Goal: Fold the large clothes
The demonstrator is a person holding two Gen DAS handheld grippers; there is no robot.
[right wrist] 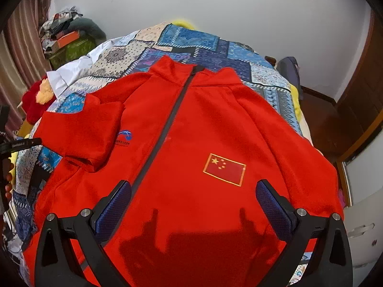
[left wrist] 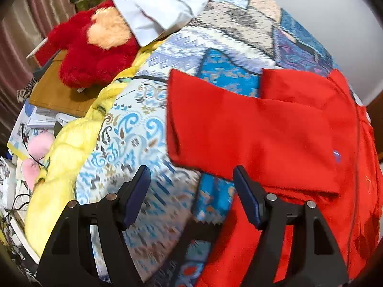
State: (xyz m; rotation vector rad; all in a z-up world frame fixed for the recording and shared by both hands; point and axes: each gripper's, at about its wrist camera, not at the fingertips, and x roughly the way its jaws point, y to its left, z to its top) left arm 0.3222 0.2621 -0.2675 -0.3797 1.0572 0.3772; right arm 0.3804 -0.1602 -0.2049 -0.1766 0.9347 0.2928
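Two grippers are hanging over a bed whose patchwork cover (right wrist: 210,40) is carrying a red jacket (right wrist: 191,131). This jacket is lying front up and zipped, collar toward the far edge of the bed, its body filling most of the middle. One sleeve (right wrist: 79,131) is lying folded inward across the chest, its cuff end reaching over the jacket's side edge onto the cover. A flag patch (right wrist: 225,169) is showing on the other chest panel.

Left gripper (left wrist: 191,191) is pointing steeply down at the bed's side edge, just beside the folded sleeve; its jaws are standing wide apart with nothing between them, only cover and a strip of red cloth below. Right gripper (right wrist: 194,205) is hovering over the jacket's lower front, jaws spread wide and gripping nothing, its shadow falling on the cloth.

Bare cover is lying open beyond the collar toward the far edge. Along the left edge a yellow blanket (left wrist: 64,153), a red plush toy (left wrist: 95,47) and a white pillow (left wrist: 153,14) are crowding the margin.
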